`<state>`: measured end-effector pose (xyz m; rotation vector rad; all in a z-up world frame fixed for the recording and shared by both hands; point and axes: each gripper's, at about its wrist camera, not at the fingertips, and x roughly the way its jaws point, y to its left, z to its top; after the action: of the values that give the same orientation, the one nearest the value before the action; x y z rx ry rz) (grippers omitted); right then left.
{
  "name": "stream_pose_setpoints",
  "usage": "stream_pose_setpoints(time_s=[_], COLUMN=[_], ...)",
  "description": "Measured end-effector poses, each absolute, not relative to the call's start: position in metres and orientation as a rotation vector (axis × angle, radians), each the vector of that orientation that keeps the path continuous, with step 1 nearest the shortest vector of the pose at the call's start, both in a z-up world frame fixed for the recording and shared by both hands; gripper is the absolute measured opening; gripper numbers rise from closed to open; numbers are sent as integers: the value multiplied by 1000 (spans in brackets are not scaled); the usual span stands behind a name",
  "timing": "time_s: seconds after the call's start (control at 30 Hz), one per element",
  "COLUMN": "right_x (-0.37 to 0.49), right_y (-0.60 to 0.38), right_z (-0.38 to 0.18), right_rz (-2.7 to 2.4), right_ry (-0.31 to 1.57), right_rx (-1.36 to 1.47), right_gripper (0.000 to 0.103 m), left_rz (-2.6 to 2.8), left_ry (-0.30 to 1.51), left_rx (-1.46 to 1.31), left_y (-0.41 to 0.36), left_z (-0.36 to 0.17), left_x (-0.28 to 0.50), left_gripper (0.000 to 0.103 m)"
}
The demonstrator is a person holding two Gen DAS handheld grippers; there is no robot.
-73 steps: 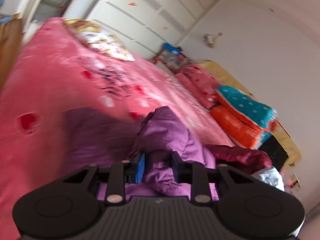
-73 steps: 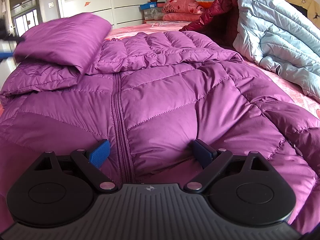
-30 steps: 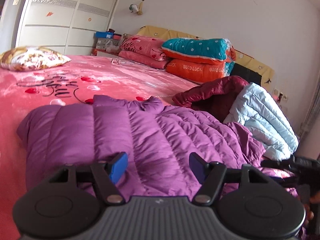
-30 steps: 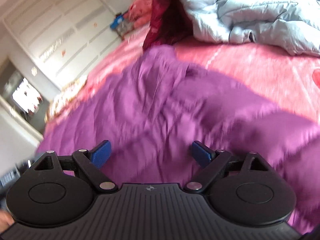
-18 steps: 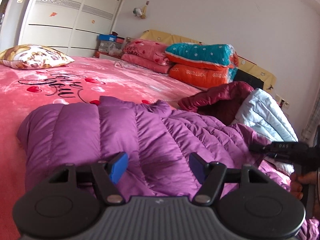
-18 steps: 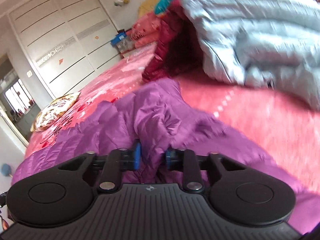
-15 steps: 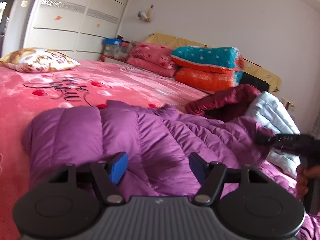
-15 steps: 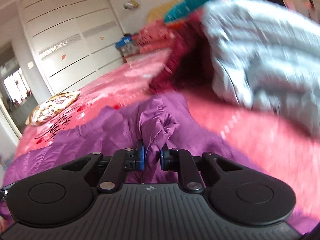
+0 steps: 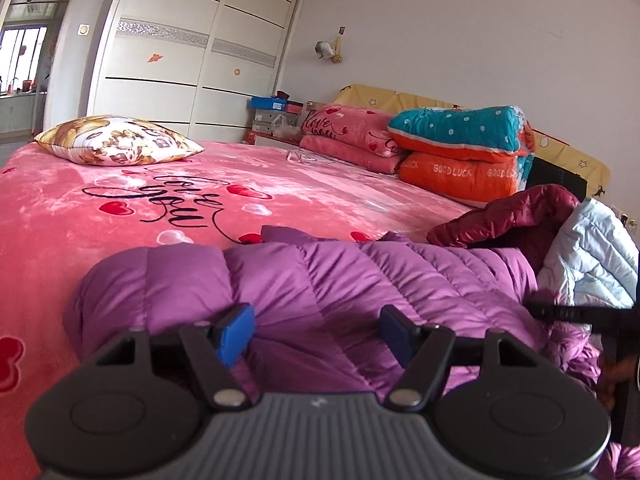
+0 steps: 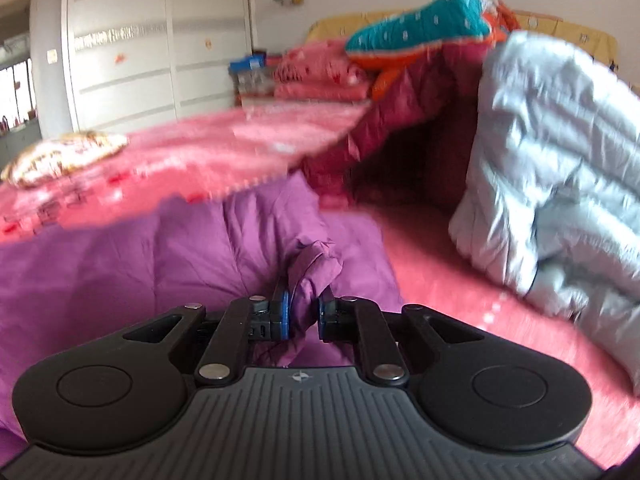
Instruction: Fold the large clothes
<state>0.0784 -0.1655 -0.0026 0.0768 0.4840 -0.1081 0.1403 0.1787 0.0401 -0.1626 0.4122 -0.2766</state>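
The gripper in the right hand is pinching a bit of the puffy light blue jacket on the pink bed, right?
Not quite. The right gripper is pinching a bunched fold of the puffy purple quilted jacket, not the puffy light blue jacket, which lies untouched farther off on the pink bed. The right wrist view shows it.

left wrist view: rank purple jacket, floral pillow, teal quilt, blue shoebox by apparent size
1. purple jacket, largest by far, though nearest the camera.
2. teal quilt and floral pillow: look about alike, not ranked.
3. blue shoebox, smallest, but farthest away.
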Motion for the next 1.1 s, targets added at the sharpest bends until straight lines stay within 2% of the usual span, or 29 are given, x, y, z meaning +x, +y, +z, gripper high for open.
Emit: stream_pose_setpoints(time_s=[0.23,0.3,0.33,0.37,0.5,0.53,0.63,0.67,0.9,1.1], right_x=[69,60,56,49,32,31,36,41,88,118], right_y=[-167,-171,-174,-174,-181,-179,-168,-160,-117,-98], right_z=[-3,2,5,9,23,25,30,32,25,-10], right_rz=[-95,-108,-115,-125,-137,-128,-31,-3,64,62], right_ry=[509,493,482,463,379,359,313,306,326,475], right_rx=[106,124,131,138,169,173,173,148,1,-61], right_gripper=[25,40,56,64,65,69,95,99,100,102], left_rz=[-299,-327,-345,-362,-398,-388,-294,-261,-131,-151], left_ry=[393,377,370,365,333,323,327,337,412,461], left_rx=[-197,-199,-196,-192,-180,-158,-80,-64,0,-27], left_y=[184,185,184,182,174,171,166,167,171,180], left_z=[52,57,60,63,72,72,66,64,49,39], left_x=[133,129,126,124,118,117,120,122,137,145], left_gripper=[70,70,70,70,70,70,71,71,71,72])
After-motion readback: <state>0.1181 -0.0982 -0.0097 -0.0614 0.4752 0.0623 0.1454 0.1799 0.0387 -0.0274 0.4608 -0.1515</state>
